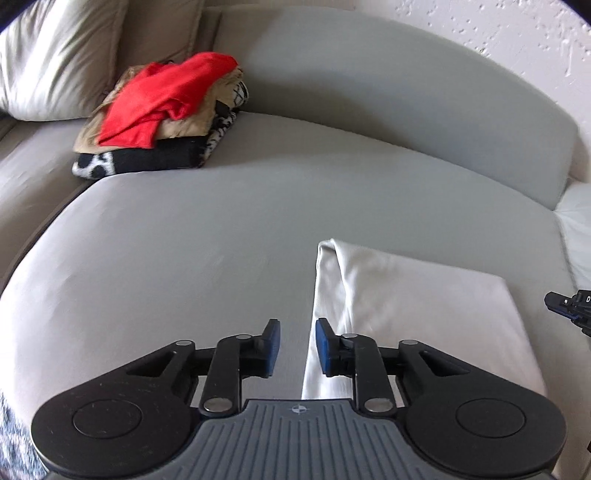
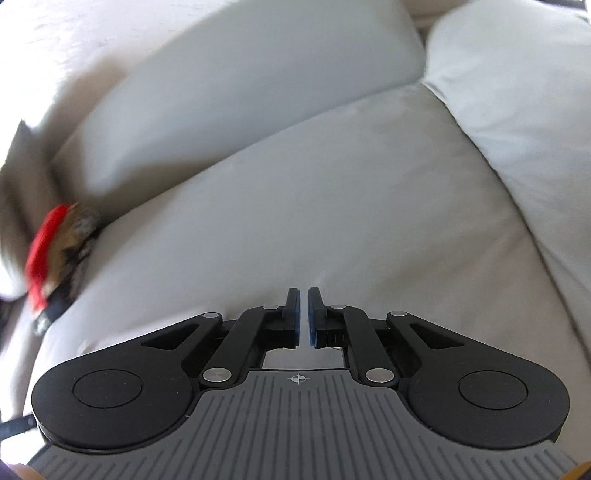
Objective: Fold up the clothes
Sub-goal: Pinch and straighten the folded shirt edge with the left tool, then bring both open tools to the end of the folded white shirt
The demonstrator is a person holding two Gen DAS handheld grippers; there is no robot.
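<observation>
A folded pale grey-white garment [image 1: 413, 317] lies flat on the sofa seat cushion [image 1: 207, 229] at lower right in the left wrist view. My left gripper [image 1: 297, 345] is open and empty, hovering at the garment's left edge. A pile of clothes with a red piece [image 1: 166, 96] on top, tan and black-and-white ones beneath, sits at the back left of the seat; it also shows blurred in the right wrist view [image 2: 48, 254]. My right gripper [image 2: 303, 317] is nearly shut with a thin gap, holding nothing, above bare cushion. Its tip shows at the right edge [image 1: 569, 306].
The sofa back cushion [image 1: 406, 92] curves behind the seat. A light pillow [image 1: 55, 55] leans at the far left, another pale pillow [image 2: 517, 92] at the right. A white textured wall [image 1: 517, 29] is behind.
</observation>
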